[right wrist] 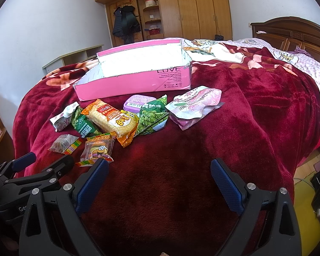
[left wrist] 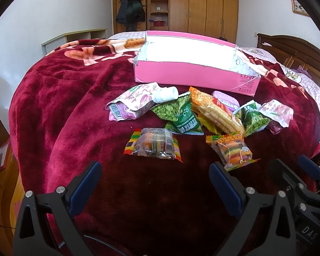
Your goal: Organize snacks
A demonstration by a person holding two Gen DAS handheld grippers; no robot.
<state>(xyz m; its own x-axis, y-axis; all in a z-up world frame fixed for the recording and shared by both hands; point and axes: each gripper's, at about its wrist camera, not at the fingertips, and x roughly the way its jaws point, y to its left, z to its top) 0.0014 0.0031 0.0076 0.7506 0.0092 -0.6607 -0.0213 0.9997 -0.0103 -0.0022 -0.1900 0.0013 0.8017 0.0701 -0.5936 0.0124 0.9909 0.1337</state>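
Observation:
A pile of snack packets lies on the red blanket before an open pink box. In it are a capped pink pouch, two green pea packets, an orange cracker pack, a purple tin, a clear candy packet and a burger gummy packet. My left gripper hovers open just short of the candy packet, holding nothing. My right gripper is open over bare blanket, right of the burger gummy packet and below the pink box.
The bed drops off at the left and right edges. A dark wooden headboard stands at the right. A wardrobe with a hanging coat is behind the bed, and a low shelf sits by the left wall.

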